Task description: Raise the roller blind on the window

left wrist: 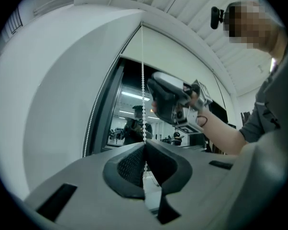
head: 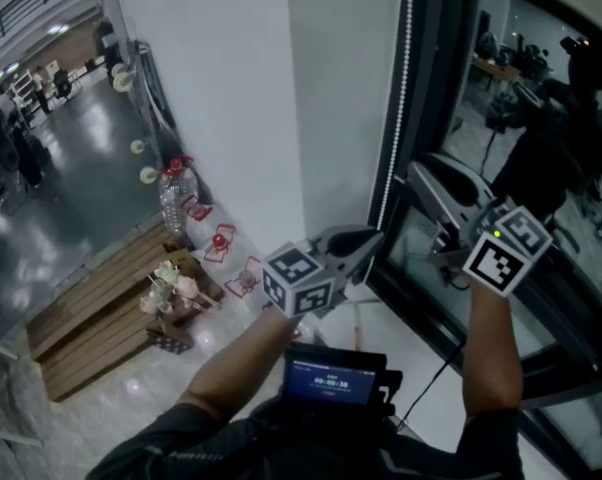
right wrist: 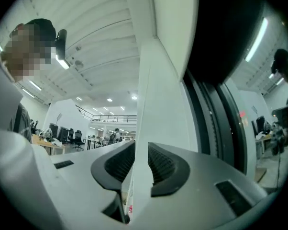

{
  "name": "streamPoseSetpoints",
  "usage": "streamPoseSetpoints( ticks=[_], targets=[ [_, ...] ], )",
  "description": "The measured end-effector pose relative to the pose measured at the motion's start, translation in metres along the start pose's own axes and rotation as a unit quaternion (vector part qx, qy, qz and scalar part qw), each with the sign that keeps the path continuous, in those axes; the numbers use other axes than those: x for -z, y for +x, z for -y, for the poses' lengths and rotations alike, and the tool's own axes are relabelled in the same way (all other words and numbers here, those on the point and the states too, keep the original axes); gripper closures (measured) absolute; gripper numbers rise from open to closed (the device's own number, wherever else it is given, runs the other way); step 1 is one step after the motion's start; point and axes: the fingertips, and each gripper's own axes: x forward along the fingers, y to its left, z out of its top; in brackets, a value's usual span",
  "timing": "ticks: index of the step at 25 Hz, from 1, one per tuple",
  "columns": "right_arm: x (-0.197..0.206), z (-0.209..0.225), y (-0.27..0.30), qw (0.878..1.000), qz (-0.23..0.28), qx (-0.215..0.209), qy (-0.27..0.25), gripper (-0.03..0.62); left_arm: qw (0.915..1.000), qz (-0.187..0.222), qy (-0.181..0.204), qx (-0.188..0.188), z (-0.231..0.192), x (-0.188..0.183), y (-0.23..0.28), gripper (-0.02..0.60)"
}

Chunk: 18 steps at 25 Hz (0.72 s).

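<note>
A white bead chain [left wrist: 143,80] hangs from the top of the window, beside the dark frame [head: 421,118]. My left gripper [left wrist: 144,146] is shut on this chain, which runs taut upward from the pinched jaws; below them a white chain piece [left wrist: 151,188] shows. The pale roller blind [left wrist: 182,56] covers the upper window. In the head view the left gripper [head: 373,238] sits at the foot of the chain [head: 399,78]. My right gripper [head: 423,180] is higher, by the glass, and also shows in the left gripper view [left wrist: 172,99]. Its jaws [right wrist: 141,150] stand open with nothing between them.
A white wall [head: 231,98] stands left of the window. Below lie wooden pallets [head: 101,308], a water bottle [head: 176,196] and small red wire stands [head: 221,243]. A device with a lit screen [head: 331,378] hangs at my chest. A person's reflection [head: 561,128] shows in the glass.
</note>
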Motion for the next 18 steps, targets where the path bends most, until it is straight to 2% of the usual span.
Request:
streamPoseSetpoints(
  ticks=[3,6,8,10,13,14,15,18],
  targets=[
    [-0.029,-0.012,0.023,0.999,0.008,-0.019,-0.025,0.500,1.0000,0.001,0.000,0.000,0.002,0.000,-0.003,0.584],
    [-0.041,-0.018,0.038,0.999,0.016,-0.030,-0.032,0.500,1.0000,-0.004,0.007,0.001,0.003,0.000,-0.005,0.584],
    [-0.041,-0.018,0.043,0.999,0.009,-0.030,-0.038,0.500,0.9999,-0.003,0.010,0.000,0.002,-0.001,-0.006,0.584],
    [-0.035,-0.017,0.046,0.999,-0.003,-0.028,-0.044,0.540,1.0000,-0.002,0.007,-0.002,0.001,0.000,-0.008,0.583],
    [-0.029,-0.016,0.051,0.998,-0.013,-0.030,-0.045,0.540,0.9999,-0.003,0.013,-0.003,-0.001,0.001,-0.009,0.584],
    [-0.028,-0.015,0.052,0.999,-0.014,-0.029,-0.042,0.540,0.9999,-0.003,0.016,-0.003,-0.001,0.001,-0.008,0.584],
    [-0.028,-0.014,0.052,0.999,-0.013,-0.029,-0.038,0.569,0.9998,-0.001,0.017,-0.002,0.001,0.000,-0.007,0.584],
    [-0.033,-0.011,0.049,0.999,-0.004,-0.029,-0.028,0.580,0.9998,0.004,0.018,0.001,0.005,-0.005,-0.004,0.584]
  ],
)
